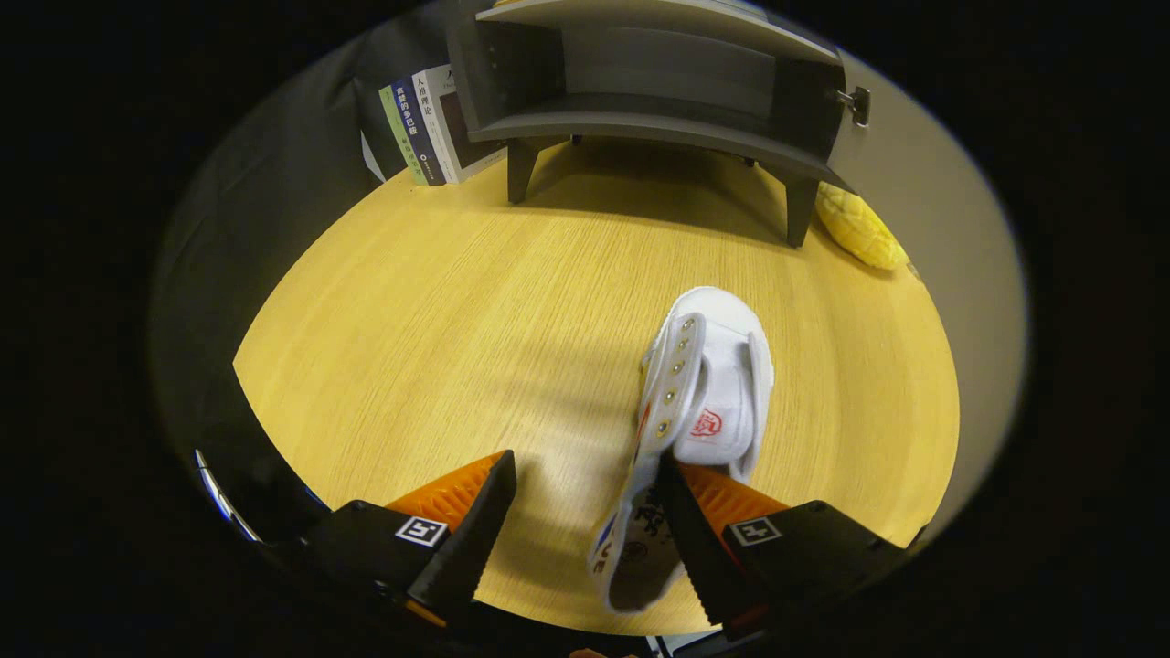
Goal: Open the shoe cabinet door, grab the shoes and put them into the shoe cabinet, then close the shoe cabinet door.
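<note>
The hand-held gripper (pixel 585 512) was spread wide, gripping nothing; its right finger sat inside the collar of the white shoe (pixel 699 402), the left finger well clear to the side, presumably lined up to pinch the shoe's side wall. The shoe lay on the tabletop (pixel 439 329), toe pointing away toward the shoe cabinet (pixel 658 91). The cabinet stood beyond with its door open and shelf bare, so loading looked unobstructed. Books (pixel 425 128) leaned beside its left leg; a yellow cushion-like object (pixel 859 228) lay at its right.
</note>
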`<state>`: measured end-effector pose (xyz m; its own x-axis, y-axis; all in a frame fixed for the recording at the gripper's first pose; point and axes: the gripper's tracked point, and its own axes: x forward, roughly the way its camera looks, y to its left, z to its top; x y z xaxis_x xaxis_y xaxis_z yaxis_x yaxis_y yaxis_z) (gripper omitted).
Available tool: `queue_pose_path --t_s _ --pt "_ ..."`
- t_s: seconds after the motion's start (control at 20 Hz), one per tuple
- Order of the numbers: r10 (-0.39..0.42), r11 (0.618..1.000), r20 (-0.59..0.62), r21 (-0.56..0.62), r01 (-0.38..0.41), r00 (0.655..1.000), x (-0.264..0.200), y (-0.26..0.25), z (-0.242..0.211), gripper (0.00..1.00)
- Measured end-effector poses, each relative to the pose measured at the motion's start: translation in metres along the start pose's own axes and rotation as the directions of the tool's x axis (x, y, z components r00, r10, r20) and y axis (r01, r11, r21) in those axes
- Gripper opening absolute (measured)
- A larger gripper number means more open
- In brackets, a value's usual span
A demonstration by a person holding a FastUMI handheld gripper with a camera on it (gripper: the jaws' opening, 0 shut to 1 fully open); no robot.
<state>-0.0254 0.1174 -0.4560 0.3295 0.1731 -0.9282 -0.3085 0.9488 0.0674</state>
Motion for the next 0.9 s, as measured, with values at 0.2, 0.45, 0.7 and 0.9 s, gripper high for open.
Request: queue_pose_path --t_s 0.2,0.45,0.7,0.9 --pt "-0.065 0.998 0.02 -0.025 0.065 0.998 0.014 -0.009 0.01 0.93" --pt "-0.113 0.993 0.009 -0.038 0.114 0.994 0.019 -0.033 0.013 0.59" --pt "-0.063 0.998 -0.007 -0.018 0.063 0.998 0.02 -0.037 0.012 0.09" --pt "-0.018 1.0 0.01 0.023 0.018 1.0 0.018 -0.037 0.014 0.02"
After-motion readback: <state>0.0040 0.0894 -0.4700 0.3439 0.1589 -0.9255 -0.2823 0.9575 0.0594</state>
